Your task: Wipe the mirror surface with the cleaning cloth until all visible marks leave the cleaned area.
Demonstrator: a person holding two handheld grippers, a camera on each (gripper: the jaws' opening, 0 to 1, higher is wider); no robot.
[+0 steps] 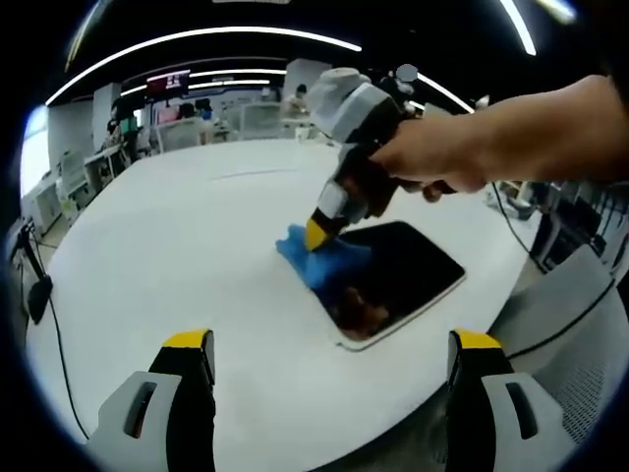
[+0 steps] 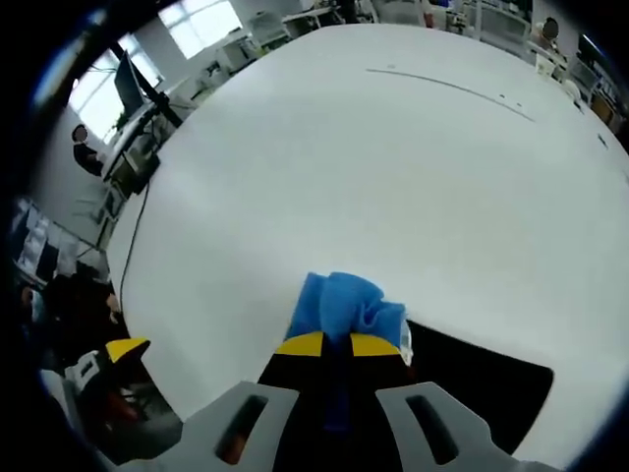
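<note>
A dark mirror in a white frame lies flat on the white table. A blue cleaning cloth rests on the mirror's left corner. My right gripper, held by a hand, is shut on the cloth and presses it down. In the right gripper view the cloth bunches out past the yellow-tipped right gripper, with the mirror dark at lower right. My left gripper stands open above the table's near edge, its jaws wide apart and nothing between them.
A thin seam line crosses the far part of the table. A grey chair stands at the right. Desks and monitors fill the background, and a cable hangs off the left edge.
</note>
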